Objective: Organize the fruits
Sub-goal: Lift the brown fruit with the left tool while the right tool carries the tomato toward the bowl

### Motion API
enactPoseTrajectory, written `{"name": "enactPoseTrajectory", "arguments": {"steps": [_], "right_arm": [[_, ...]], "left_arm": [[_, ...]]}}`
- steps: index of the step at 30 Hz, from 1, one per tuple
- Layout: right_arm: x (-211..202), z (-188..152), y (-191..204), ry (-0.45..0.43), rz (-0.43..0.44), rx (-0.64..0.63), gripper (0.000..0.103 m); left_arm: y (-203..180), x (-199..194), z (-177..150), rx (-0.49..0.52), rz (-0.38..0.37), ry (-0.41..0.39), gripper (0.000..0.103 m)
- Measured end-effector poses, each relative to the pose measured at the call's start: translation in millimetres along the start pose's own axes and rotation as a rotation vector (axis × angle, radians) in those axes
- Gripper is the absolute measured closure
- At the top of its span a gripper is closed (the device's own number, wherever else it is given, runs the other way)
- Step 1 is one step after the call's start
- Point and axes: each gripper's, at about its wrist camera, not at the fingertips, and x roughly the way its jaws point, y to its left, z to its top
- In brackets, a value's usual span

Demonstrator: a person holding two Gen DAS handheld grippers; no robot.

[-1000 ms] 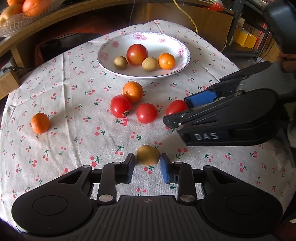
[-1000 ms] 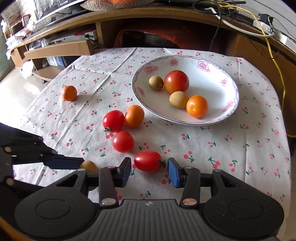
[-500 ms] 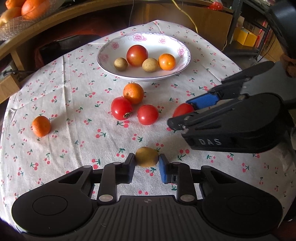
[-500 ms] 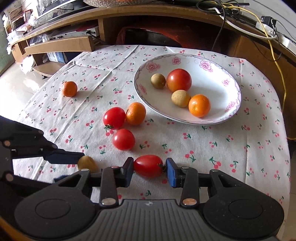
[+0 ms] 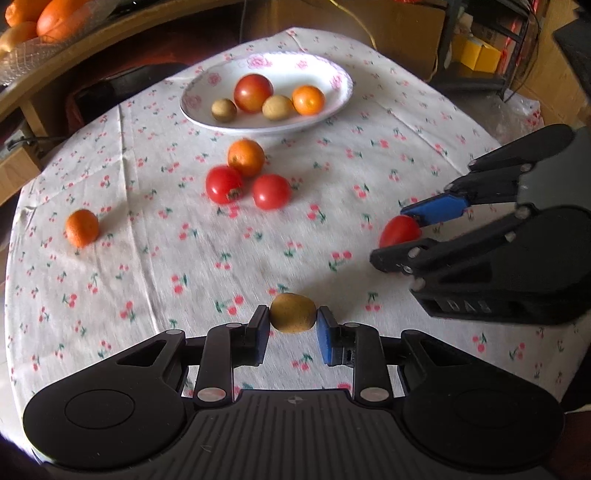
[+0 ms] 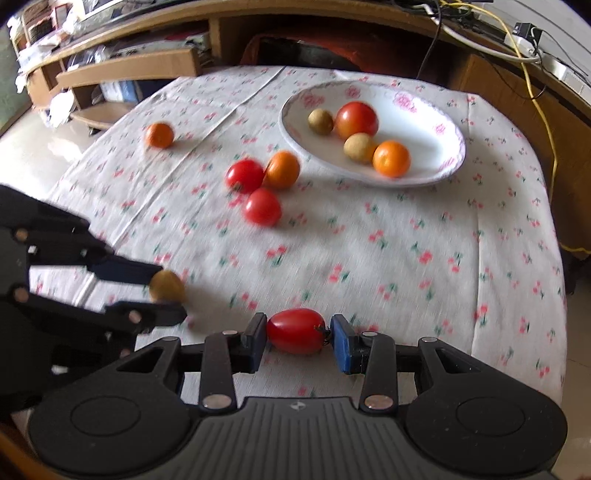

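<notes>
Short of the plate [image 5: 341,79], left gripper [image 5: 293,325] pinches a kiwi [image 5: 293,312], right gripper [image 6: 298,334] a tomato [image 6: 295,331]; either round fruit may slip out in transit.

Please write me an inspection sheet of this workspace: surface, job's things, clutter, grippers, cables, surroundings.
Surface: table under a cherry-print cloth, creased.
Job's things: white plate holds two kiwis, one tomato, one orange. Loose on the cloth: two tomatoes touching an orange; a lone orange apart.
Clutter: nothing seen on the cloth.
Grippers: left gripper shut on a kiwi; right gripper shut on an oblong tomato. Both look lifted; height unclear.
Cables: yellow cable hangs past the far table edge, off the cloth.
Surroundings: wooden shelving behind; fruit basket on a ledge.
</notes>
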Motion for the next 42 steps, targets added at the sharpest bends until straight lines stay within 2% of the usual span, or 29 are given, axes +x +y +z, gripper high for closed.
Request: {"name": "enactPoseTrajectory", "arguments": {"steps": [5,6,7,9,20,23,25,28,34,42], "right_arm": [[-3,-9,4,-0.010,-0.012,-0.012,0.064],[-3,-9,3,-0.010,-0.010,-0.008,0.064],[-3,-9,2,-0.010,-0.010,-0.005,0.063],[-3,-9,1,-0.011,-0.008,-0.001,0.061],[-3,-11,-6,-0.004,0.013,0.010,0.054],[-3,-11,-5,-0.009,0.009,0.002,0.054],[-4,-10,-3,0.000,0.003,-0.002,0.055],[-5,-10,0,0.007,0.008,-0.016,0.063],[-5,-8,1,0.012,0.006,-0.019,0.064],[-17,6,-2,-0.039,-0.003,-0.003,0.064]], "left_arm": [[1,1,1,-0.007,-0.001,-0.010,0.063],[1,1,1,-0.005,-0.002,-0.010,0.060],[2,0,0,-0.005,0.001,-0.011,0.051],[2,1,0,-0.008,0.003,-0.012,0.042],[3,4,3,-0.012,0.000,-0.011,0.041],[4,4,2,-0.012,-0.003,-0.008,0.045],[3,4,2,-0.011,-0.011,-0.005,0.057],[0,3,2,-0.001,-0.015,-0.003,0.065],[-3,3,4,0.002,0.005,-0.009,0.068],[-7,1,13,-0.035,0.048,-0.030,0.069]]}}
